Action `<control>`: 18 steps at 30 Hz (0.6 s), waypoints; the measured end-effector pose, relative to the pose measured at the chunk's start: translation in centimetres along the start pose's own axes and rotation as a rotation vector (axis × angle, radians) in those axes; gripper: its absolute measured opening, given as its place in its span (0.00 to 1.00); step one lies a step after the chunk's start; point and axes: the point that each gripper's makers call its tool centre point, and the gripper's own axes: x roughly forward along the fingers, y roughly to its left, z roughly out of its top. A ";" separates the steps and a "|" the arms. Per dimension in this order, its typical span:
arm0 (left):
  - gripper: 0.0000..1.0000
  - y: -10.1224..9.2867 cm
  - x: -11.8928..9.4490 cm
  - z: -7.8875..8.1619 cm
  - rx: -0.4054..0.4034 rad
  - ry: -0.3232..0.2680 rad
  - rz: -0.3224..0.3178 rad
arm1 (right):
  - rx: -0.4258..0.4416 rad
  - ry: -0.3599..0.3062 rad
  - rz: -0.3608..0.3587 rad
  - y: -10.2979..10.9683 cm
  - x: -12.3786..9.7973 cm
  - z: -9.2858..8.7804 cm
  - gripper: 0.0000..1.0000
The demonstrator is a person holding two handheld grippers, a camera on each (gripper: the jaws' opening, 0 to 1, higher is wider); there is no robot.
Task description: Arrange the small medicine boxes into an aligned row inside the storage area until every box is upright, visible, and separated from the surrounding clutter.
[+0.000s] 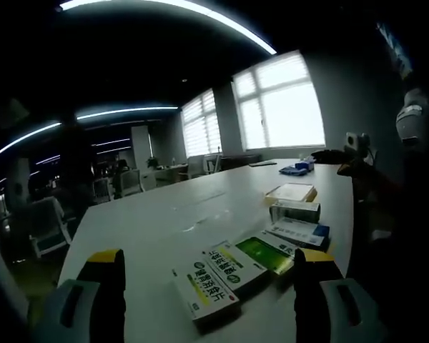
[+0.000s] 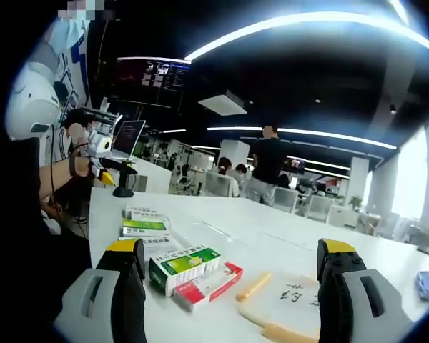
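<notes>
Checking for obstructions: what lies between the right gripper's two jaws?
In the right gripper view, the open right gripper frames a green-and-white box, a red-and-white box and bare tabletop.

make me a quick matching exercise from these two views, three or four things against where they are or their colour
Things:
1. green-topped box
2. red and white box
3. laptop
4. blue and white box

Descriptions:
A. open, at the table's far end
B. flat, beside the green-topped box
C. standing on its long edge
D. flat, beyond the bright green box

Pairs: 1-C, 2-B, 3-A, 4-D
</notes>
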 end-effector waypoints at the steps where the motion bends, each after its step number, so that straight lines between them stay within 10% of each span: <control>1: 0.98 0.1 0.0 -0.1 0.000 0.002 0.001 | 0.000 -0.002 0.000 0.0 0.0 0.1 0.99; 18: 0.98 1.1 0.8 -0.6 -0.006 0.011 0.005 | -0.007 -0.002 0.000 0.0 0.0 0.3 0.99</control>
